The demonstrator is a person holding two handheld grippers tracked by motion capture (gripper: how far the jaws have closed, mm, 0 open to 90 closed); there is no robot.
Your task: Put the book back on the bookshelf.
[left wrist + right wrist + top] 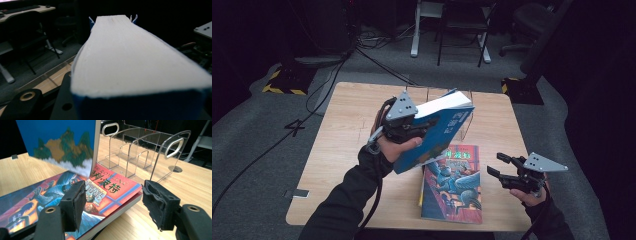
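Observation:
A thick blue-covered book hangs tilted above the middle of the wooden table, with my left gripper shut on it. In the left gripper view its white page edge runs away from the camera. A second book with a colourful illustrated cover lies flat near the front edge. My right gripper stands open just right of that flat book. In the right gripper view, the right gripper has the corner of the flat book beyond its jaws, untouched, and the blue book hangs above.
A clear acrylic book rack with several dividers stands on the table behind the books. Beyond the table are chair and desk legs, floor cables, and black stands with yellow-black tape.

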